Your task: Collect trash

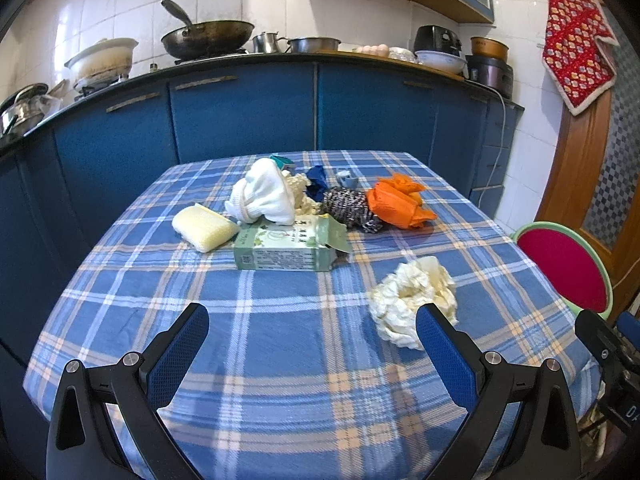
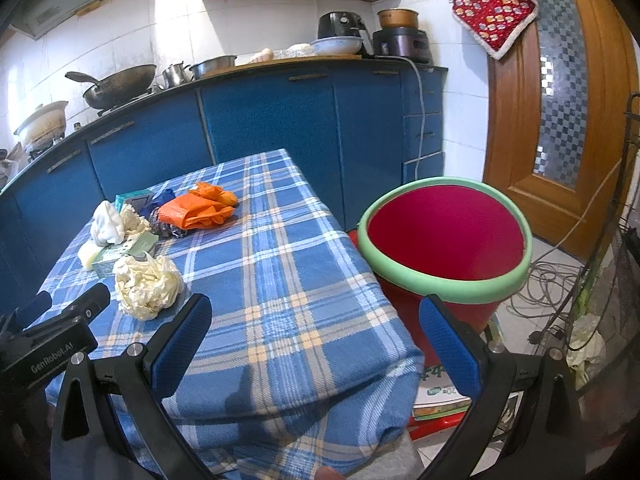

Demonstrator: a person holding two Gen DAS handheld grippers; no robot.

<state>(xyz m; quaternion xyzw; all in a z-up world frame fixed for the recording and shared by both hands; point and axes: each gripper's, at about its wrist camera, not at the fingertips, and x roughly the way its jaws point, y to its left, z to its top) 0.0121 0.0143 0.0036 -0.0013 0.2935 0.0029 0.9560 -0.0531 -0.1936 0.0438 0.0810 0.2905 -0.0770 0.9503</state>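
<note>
Both claws are spread wide and empty — the left gripper (image 1: 312,320) hovers over the plaid tablecloth (image 1: 280,360) just short of the crumpled cream paper wad (image 1: 414,300), and the right gripper (image 2: 316,312) hangs over the table's corner beside the red bin (image 2: 444,240). The wad lies nearest that bin, apart from the pile of green carton (image 1: 286,250), sponge (image 1: 204,226), white sock (image 1: 264,194) and orange bag (image 1: 398,200). Loose, springy paper could slip from a shallow pinch — or the fingers could snag the cloth.
</note>
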